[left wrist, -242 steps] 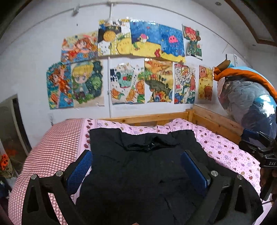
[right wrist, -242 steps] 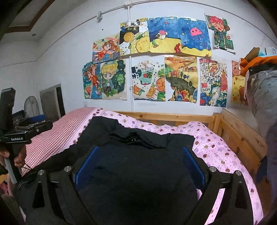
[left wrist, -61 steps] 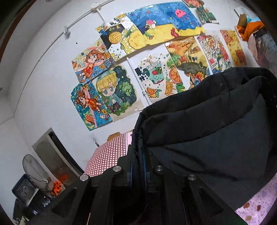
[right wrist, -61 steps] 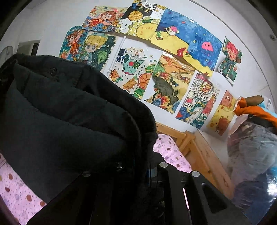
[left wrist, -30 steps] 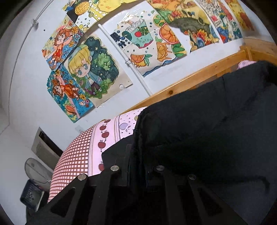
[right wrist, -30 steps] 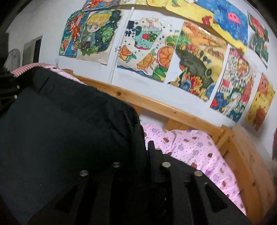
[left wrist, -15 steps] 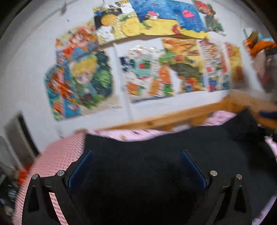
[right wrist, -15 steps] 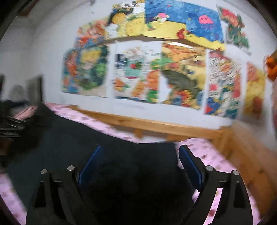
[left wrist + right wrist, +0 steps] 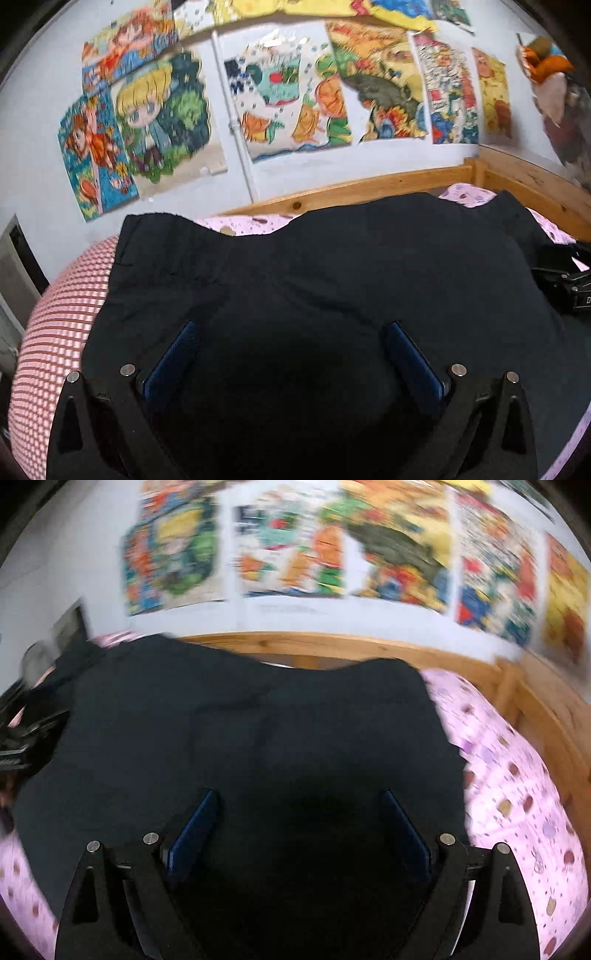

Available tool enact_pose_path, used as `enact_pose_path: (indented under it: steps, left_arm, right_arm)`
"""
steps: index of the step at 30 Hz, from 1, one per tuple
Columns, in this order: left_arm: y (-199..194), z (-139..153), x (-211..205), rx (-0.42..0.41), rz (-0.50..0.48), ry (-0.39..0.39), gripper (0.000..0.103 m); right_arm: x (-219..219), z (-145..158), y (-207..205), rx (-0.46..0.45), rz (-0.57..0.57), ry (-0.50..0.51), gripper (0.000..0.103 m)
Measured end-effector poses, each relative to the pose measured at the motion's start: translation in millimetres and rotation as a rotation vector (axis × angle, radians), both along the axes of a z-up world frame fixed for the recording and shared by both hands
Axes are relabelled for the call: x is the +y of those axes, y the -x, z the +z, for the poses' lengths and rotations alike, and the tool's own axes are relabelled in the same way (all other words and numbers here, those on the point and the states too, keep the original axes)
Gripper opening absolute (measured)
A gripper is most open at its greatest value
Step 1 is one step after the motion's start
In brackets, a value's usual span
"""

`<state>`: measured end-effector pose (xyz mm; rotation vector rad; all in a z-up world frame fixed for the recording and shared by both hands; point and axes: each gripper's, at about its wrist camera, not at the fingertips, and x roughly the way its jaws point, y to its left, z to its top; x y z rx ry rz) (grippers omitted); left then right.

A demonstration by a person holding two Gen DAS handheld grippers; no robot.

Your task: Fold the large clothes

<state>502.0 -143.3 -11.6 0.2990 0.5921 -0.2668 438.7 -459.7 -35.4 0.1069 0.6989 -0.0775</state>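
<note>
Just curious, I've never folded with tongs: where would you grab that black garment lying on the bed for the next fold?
Probably the black garment by its far corners near the wooden bed rail, each open gripper sliding in from its own outer side: that edge lies flat, free and in reach.

- We see soft, even daylight and fisheye bending with dark corners.
- Right wrist view is motion-blurred, perhaps worst along the top; left is sharper.

Matt black cloth garment (image 9: 332, 280), varnished knotty wood bed frame (image 9: 369, 188), glossy paper posters (image 9: 288, 99).
</note>
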Motion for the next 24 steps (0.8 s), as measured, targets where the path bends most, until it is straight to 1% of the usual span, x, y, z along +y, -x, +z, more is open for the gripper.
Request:
enact_pose_path:
  steps: [2,4,6,8,9,12,13,14,16,18,21,22,24]
  left_arm:
    - [-13.5,-7.7,-2.7,0.036,0.012,0.003,0.103]
    - [-22.1,-15.7,-8.1,0.062,0.006,-0.017,0.103]
    - [-25.2,-21.8,-11.3,0.072,-0.009,-0.025,0.103]
    - [-26.8,-25.0,-10.4,0.094,-0.028,-0.013,0.103]
    - [-28.1,-27.2,-7.8,0.103,-0.038,0.005,0.103]
    - [-27.2,-31.8,-5.4,0.107,-0.047,0.026,0.103]
    - [-26.1,-31.6,-5.4,0.100,-0.050,0.030,0.103]
    - [-24.8,-30.6,-4.5,0.094,-0.055,0.037,0.103]
    - [-20.3,-25.0,1.5,0.087,-0.080,0.077,0.103]
    - [-15.1,-16.7,13.8,0.091,-0.101,0.150,0.103]
    - [-5.4,-4.0,32.5,0.078,-0.093,0.224,0.103]
    - [-3.1,-1.0,37.5,0.069,-0.082,0.229,0.103]
    - [1.4,5.7,50.1,0.042,-0.042,0.212,0.103]
  right_arm:
    - [-12.9,-10.9,-9.0,0.022,-0.045,-0.035,0.087]
    - [-22.4,-24.7,-11.7,0.039,-0.078,-0.078,0.087]
    - [-27.1,-34.4,-12.0,0.044,-0.078,-0.128,0.087]
    - [-26.4,-42.2,-9.1,0.040,-0.072,-0.161,0.087]
    - [-27.8,-46.0,-8.0,0.037,-0.065,-0.182,0.088]
    - [-32.0,-54.5,-0.4,0.013,-0.057,-0.239,0.088]
    - [-34.2,-54.7,3.4,-0.010,-0.054,-0.261,0.088]
    - [-36.2,-53.6,6.4,-0.033,-0.061,-0.270,0.087]
    - [-36.9,-48.5,20.9,-0.106,-0.108,-0.257,0.087]
    - [-38.6,-44.1,27.0,-0.144,-0.130,-0.248,0.087]
    - [-44.3,-41.0,29.2,-0.157,-0.149,-0.250,0.087]
    - [-45.9,-40.9,29.0,-0.155,-0.158,-0.249,0.087]
    - [-48.8,-41.1,29.3,-0.149,-0.176,-0.248,0.087]
